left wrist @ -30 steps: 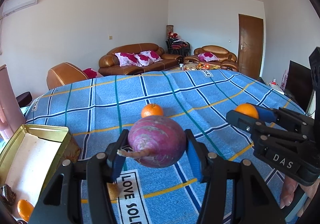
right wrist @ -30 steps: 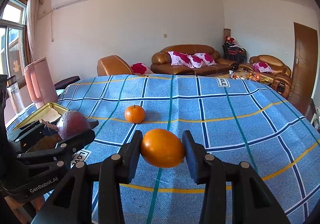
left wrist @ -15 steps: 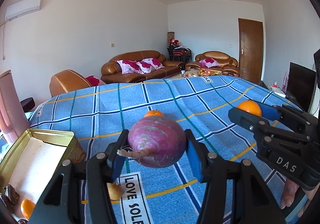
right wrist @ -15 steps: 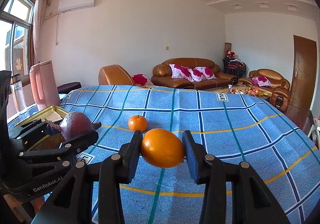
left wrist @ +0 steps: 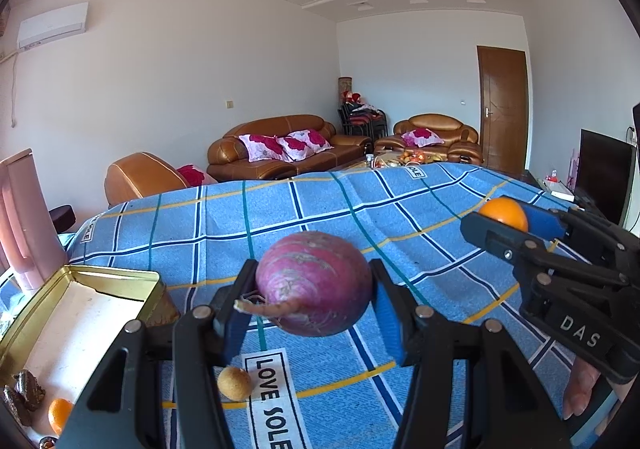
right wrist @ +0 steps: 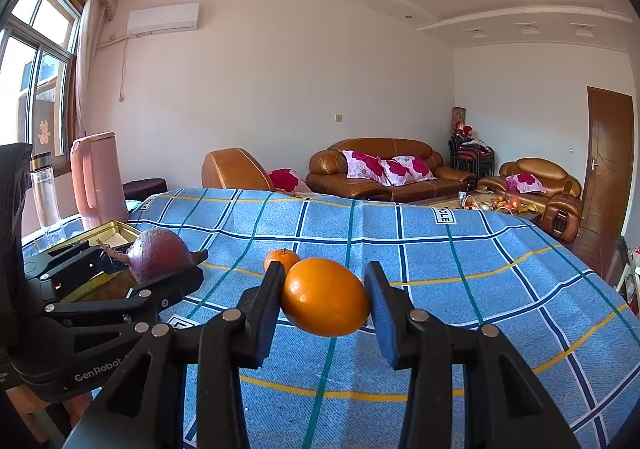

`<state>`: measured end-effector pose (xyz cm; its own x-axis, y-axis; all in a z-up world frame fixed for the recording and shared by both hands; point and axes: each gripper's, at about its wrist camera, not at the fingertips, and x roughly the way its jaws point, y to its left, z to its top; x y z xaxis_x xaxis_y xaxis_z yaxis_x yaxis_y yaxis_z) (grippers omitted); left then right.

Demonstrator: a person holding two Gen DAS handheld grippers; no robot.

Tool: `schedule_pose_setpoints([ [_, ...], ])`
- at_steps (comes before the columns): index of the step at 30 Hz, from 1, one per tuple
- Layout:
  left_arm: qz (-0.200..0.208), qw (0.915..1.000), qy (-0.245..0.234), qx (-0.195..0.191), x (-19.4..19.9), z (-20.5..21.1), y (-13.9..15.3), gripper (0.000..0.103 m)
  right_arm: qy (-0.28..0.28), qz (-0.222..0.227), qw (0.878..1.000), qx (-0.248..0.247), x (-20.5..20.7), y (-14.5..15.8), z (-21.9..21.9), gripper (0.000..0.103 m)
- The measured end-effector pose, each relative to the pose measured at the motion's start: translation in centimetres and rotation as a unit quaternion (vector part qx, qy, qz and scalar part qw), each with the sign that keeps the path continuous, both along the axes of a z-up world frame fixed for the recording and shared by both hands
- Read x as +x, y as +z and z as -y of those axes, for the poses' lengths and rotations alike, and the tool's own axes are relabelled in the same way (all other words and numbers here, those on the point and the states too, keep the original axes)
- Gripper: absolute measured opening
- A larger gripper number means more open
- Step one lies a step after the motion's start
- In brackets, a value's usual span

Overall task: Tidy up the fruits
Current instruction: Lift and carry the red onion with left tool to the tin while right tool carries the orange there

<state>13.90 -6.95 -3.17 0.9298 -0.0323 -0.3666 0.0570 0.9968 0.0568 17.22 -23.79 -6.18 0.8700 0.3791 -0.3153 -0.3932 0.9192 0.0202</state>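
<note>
We have the left tool (left wrist: 314, 289) clamped on a purple fruit (left wrist: 314, 283) and the right tool (right wrist: 324, 301) clamped on an orange (right wrist: 325, 297), both off the worktop (right wrist: 500, 269), while the gold tin (left wrist: 56, 333) holds one small orange (left wrist: 59, 415) and a tangerine (right wrist: 281, 259) and a small tan fruit (left wrist: 235, 382) remain loose.

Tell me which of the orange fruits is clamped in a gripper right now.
The large orange, held off the cloth between the right gripper pads. The small tangerine sits loose on the blue tablecloth, and another lies in the gold tin.

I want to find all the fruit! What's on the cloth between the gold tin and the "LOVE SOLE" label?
One small round tan fruit, seen in the left wrist view below the left gripper.
</note>
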Motion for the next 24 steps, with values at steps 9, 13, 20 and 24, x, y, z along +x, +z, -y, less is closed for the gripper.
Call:
schedule_pose_setpoints([
  [9, 0.010, 0.9999, 0.001, 0.001, -1.0, 0.0, 0.2, 0.056, 0.013, 0.009, 1.000, 0.005, -0.6, 0.1, -0.2, 0.043],
  [13, 0.012, 0.9999, 0.003, 0.002, -1.2, -0.2, 0.2, 0.056, 0.016, 0.013, 1.000, 0.006, -0.9, 0.1, -0.3, 0.043],
  [20, 0.023, 0.9997, 0.007, 0.009, -1.9, -0.3, 0.3, 0.056, 0.019, 0.018, 1.000, 0.005, -1.2, 0.2, -0.4, 0.043],
  [24, 0.024, 0.9996, 0.007, 0.010, -2.0, -0.4, 0.4, 0.056, 0.019, 0.020, 1.000, 0.005, -1.3, 0.2, -0.4, 0.043],
])
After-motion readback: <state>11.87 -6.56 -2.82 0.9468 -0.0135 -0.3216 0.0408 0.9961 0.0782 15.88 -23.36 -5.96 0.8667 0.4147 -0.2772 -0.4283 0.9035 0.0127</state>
